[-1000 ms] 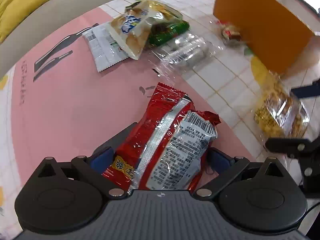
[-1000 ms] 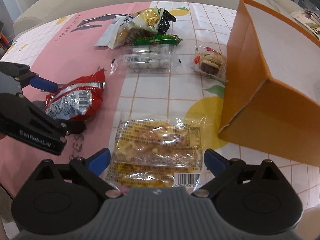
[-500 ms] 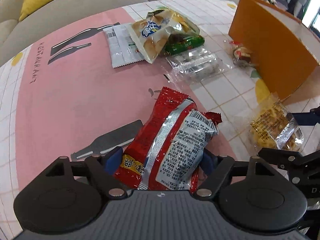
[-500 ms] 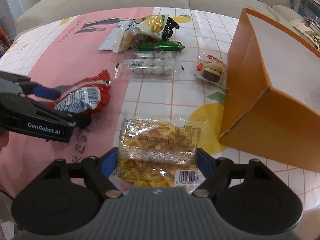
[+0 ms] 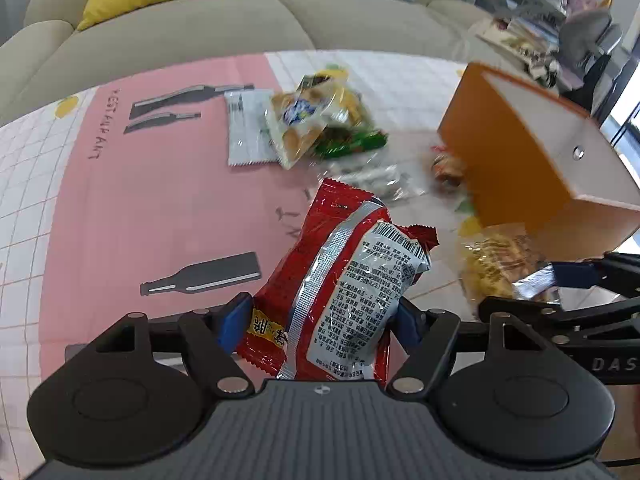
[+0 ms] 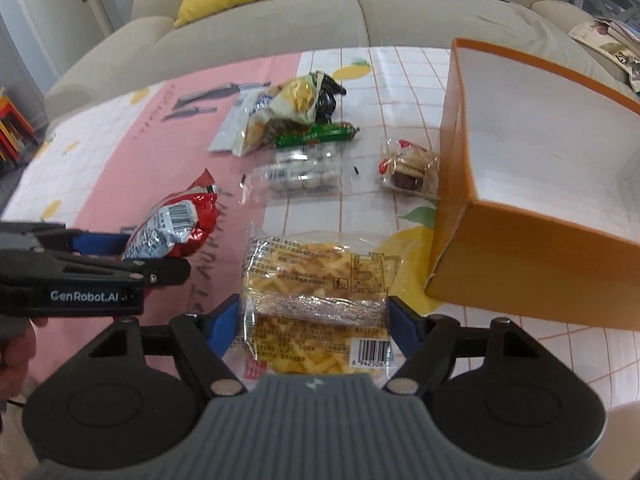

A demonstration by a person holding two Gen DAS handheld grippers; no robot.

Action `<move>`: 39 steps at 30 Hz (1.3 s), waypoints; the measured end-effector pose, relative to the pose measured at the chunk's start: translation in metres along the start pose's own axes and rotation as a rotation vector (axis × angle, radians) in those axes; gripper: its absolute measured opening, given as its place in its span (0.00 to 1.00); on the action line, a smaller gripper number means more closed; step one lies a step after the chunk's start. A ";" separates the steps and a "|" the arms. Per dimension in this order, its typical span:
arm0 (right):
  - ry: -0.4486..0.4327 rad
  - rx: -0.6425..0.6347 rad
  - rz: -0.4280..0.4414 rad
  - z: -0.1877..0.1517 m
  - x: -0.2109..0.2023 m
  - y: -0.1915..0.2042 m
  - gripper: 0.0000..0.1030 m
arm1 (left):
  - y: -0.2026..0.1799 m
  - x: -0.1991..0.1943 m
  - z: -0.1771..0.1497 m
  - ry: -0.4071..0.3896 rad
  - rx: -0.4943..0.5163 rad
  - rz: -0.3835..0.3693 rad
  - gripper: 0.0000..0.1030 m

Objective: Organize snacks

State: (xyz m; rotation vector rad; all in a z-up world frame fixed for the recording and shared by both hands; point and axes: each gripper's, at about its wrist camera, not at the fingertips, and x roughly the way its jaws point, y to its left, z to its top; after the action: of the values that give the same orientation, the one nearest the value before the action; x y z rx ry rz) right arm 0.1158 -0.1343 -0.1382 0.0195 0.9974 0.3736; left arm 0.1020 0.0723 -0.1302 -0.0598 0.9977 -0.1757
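My left gripper (image 5: pixel 320 320) is shut on a red snack bag (image 5: pixel 348 276) with a silver back seam and holds it above the table. It also shows in the right wrist view (image 6: pixel 172 224), at the left. My right gripper (image 6: pixel 314 320) is shut on a clear pack of yellow crackers (image 6: pixel 316 280), lifted off the table; the pack also shows in the left wrist view (image 5: pixel 496 268). An open orange box (image 6: pixel 532 216) stands at the right, white inside; it also shows in the left wrist view (image 5: pixel 516 156).
Several snacks lie on the pink and white tablecloth (image 6: pixel 120 168): a white wrapper and biscuit bag (image 6: pixel 280 116), a green sausage (image 6: pixel 316 134), a clear pack of round sweets (image 6: pixel 304 168), a small cake pack (image 6: pixel 408 168) beside the box. A beige sofa (image 6: pixel 320 16) runs behind.
Both grippers have closed on their packs and lifted them up from the table. The views have tilted back, so the sofa now shows.
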 end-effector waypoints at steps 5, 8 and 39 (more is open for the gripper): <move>-0.043 0.003 0.043 0.003 -0.028 -0.005 0.71 | -0.012 -0.028 0.010 -0.008 -0.039 -0.034 0.81; -0.079 -0.004 0.063 0.007 -0.049 -0.011 0.71 | -0.020 -0.043 0.019 -0.019 -0.057 -0.059 0.81; 0.030 -0.024 -0.210 0.072 -0.071 -0.208 0.70 | -0.242 0.063 0.162 0.097 0.445 -0.111 0.81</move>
State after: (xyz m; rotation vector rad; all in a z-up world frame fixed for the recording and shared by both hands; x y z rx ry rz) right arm 0.2022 -0.3408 -0.0792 -0.1123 1.0142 0.1944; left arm 0.2424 -0.1821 -0.0625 0.3021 1.0330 -0.5023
